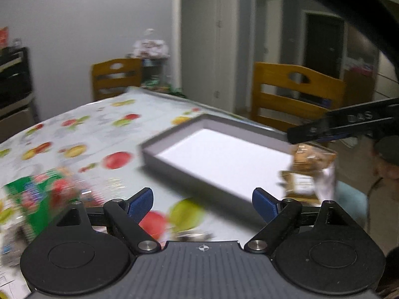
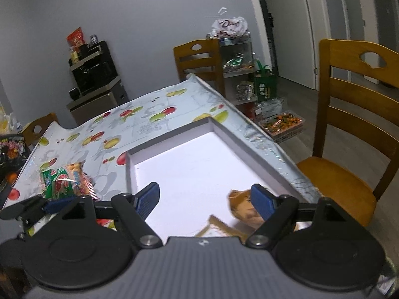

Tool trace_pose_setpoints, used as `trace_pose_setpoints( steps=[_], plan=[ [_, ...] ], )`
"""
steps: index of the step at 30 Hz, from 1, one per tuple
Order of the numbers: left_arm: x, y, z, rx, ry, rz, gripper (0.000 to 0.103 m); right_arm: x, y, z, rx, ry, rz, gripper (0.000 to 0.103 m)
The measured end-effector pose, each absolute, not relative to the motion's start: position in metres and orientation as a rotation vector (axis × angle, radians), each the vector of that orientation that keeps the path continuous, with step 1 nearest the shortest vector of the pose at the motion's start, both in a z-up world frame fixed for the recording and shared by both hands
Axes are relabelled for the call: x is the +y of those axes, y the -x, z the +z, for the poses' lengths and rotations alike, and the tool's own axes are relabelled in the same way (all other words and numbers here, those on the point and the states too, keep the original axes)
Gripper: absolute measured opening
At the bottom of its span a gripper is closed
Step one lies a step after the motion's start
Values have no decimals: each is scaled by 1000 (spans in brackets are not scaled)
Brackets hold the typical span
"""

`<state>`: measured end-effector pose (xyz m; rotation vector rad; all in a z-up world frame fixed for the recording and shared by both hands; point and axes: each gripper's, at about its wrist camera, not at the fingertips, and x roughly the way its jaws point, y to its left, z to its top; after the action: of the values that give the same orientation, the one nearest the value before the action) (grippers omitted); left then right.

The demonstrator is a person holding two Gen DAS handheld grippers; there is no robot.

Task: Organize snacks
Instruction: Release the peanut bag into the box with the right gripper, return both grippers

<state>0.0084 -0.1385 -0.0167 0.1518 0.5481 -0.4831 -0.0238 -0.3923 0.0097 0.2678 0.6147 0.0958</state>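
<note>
Left gripper point(image 1: 202, 203): black plastic body, ribbed grey housing, two blue textured pads spread wide, nothing between them. Right gripper point(image 2: 205, 200): same build, two blue pads also wide apart; the brown snack packet point(image 2: 243, 210) lies just behind its right pad, not clamped, so far as the blurred view allows.

That brown packet, crinkled film with a lighter printed panel, rests in the near right corner of the tray point(image 2: 172, 134). One tray: rectangular, shallow, grey card walls, smooth white floor, otherwise bare inside. It sits on the bench point(image 2: 139, 124) toward the right edge.

Left of the tray, on the bench, a cluster of glossy snack packets point(image 2: 63, 183): one green, at least one red and orange beneath; exact count cannot be told.

Bench covering: one shiny plastic cloth, pale, printed with red and yellow-green fruit.

Beyond: three wooden chairs point(image 2: 359, 114), slatted backs with oval cut-outs. One tiered shelf rack point(image 2: 237, 74) against the far wall, loaded with bags
</note>
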Motion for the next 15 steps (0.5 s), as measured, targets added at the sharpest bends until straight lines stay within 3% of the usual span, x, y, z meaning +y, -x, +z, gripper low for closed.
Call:
trace_pose_setpoints(
  steps=[15],
  plan=[
    [-82, 20, -35, 578, -187, -445, 90, -279, 16, 6, 663, -118, 293, 81]
  ],
)
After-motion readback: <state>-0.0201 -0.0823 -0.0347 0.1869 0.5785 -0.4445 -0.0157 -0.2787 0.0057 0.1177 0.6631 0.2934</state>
